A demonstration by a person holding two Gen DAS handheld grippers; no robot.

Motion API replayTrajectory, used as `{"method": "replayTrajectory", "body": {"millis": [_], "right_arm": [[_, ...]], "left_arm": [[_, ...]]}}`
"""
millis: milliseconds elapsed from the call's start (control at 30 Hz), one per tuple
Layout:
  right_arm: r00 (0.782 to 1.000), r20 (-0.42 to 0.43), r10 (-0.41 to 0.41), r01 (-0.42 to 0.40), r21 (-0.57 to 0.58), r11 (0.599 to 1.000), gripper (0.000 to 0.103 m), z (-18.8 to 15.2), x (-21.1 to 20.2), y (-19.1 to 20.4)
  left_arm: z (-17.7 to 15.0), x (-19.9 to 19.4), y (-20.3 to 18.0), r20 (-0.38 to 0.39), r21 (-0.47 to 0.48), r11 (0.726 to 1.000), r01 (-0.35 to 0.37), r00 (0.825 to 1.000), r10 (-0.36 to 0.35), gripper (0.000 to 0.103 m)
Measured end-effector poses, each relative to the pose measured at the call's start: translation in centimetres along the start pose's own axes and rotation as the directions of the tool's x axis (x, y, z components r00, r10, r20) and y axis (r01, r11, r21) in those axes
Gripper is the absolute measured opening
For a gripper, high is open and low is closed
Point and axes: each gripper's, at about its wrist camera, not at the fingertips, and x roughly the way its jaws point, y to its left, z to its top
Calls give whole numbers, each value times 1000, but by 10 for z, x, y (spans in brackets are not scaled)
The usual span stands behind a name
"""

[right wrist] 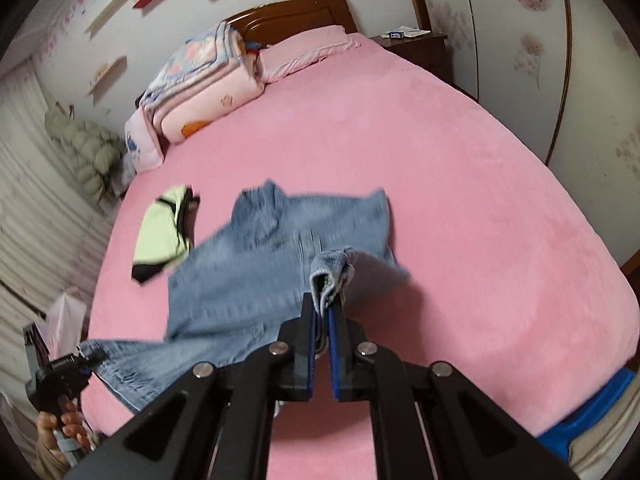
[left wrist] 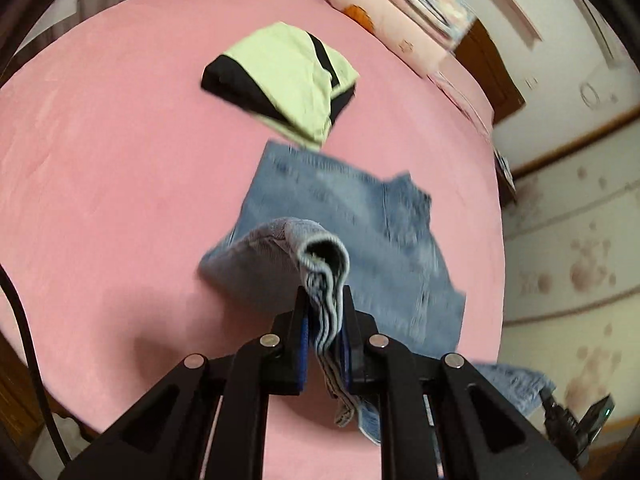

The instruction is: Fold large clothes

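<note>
Tools pinch jeans, lengthwise toward headboard.

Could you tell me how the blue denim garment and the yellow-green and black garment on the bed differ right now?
The denim garment is spread wide and partly lifted; the yellow-green and black garment lies folded into a compact bundle. The denim is pinched at two edges, by the left gripper and right gripper; the folded one is untouched. The denim is one faded blue; the other is two-toned. Both rest on the pink bed.
</note>
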Motion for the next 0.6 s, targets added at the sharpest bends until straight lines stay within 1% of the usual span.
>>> {"method": "replayTrajectory", "body": {"millis": [67,133,167,200,233,267,300,333,367,400,433,467,533,567,600], "right_arm": [[1000,-9,13,-13,11,1000,4,29,26,3],[1000,-22,15,-15,3,1000,4,55,55,6],[999,-30,11,-11,-6,1000,4,71,77,8],[999,-36,3,-4,-9,1000,4,82,92,7],[999,-47,-10,9,-12,1000,4,96,117,6],[998,-52,-18,18,-10,1000,5,104,132,4],[998,-50,-36,36,-10,999,6,118,159,2],[998,-39,-51,51,-19,999,8,124,173,1],[997,-15,-72,71,-32,997,9,133,195,0],[997,-4,-81,80,-40,996,9,137,208,-2],[996,-15,-84,83,-43,996,9,141,224,-5],[996,-49,-68,67,-35,997,10,144,244,-10],[992,-117,-48,44,-35,998,17,143,269,-19],[987,-156,-44,37,-50,998,22,139,282,-23],[983,-177,-53,41,-68,997,24,134,290,-27]], "left_arm": [[31,26,-10,8,-24,1000,-16,1000,16,10],[58,55,-17,0,-11,999,-49,999,49,10],[67,72,-21,-6,-7,998,-61,998,60,11],[79,92,-26,-11,-5,997,-77,997,77,12],[95,119,-31,-21,0,995,-103,994,103,14],[105,141,-32,-29,7,991,-132,991,132,21],[111,155,-32,-28,13,988,-156,987,156,26],[119,172,-32,-19,29,980,-196,980,197,40],[129,191,-32,3,53,965,-256,967,256,54],[136,204,-29,5,63,956,-287,958,287,59],[141,213,-26,3,71,950,-304,952,305,63],[145,219,-24,2,78,947,-311,950,312,63],[150,230,-17,3,112,940,-323,946,324,63],[151,233,-13,6,138,936,-325,945,327,63],[149,234,-9,6,161,933,-320,946,324,63]]}}
